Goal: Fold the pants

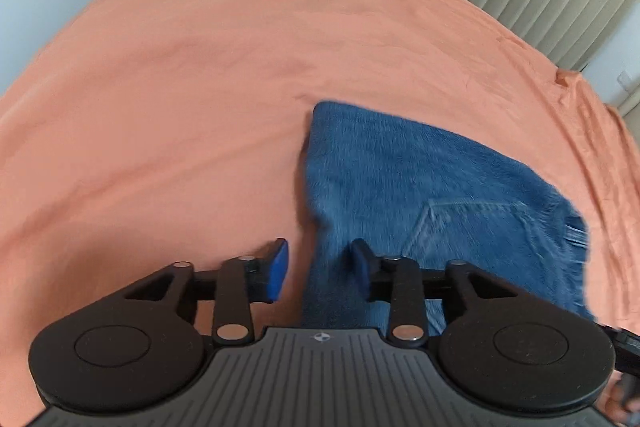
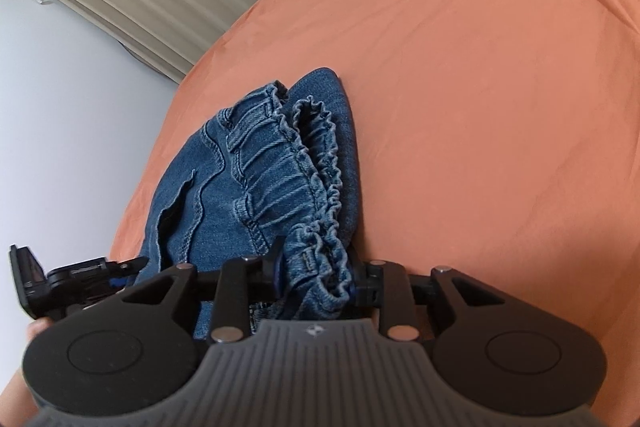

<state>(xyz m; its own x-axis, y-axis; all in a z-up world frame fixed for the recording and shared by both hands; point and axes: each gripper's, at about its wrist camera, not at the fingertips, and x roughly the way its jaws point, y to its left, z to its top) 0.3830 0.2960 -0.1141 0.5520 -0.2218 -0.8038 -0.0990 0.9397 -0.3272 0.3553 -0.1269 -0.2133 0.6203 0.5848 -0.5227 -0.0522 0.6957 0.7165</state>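
Meanwhile right gripper grips the jeans waistband low over the bed; left gripper hovers open.

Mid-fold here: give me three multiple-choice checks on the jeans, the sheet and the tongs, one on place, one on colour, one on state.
1. The right tongs grip the jeans at the:
A) leg hem
B) elastic waistband
C) back pocket

2. The sheet is:
A) orange
B) white
C) green

3. The left tongs are:
A) shut on the sheet
B) out of view
C) open

Key:
1 B, gathered waistband sits between the pads.
2 A, orange all around the jeans.
3 C, a wide gap shows between the blue pads.
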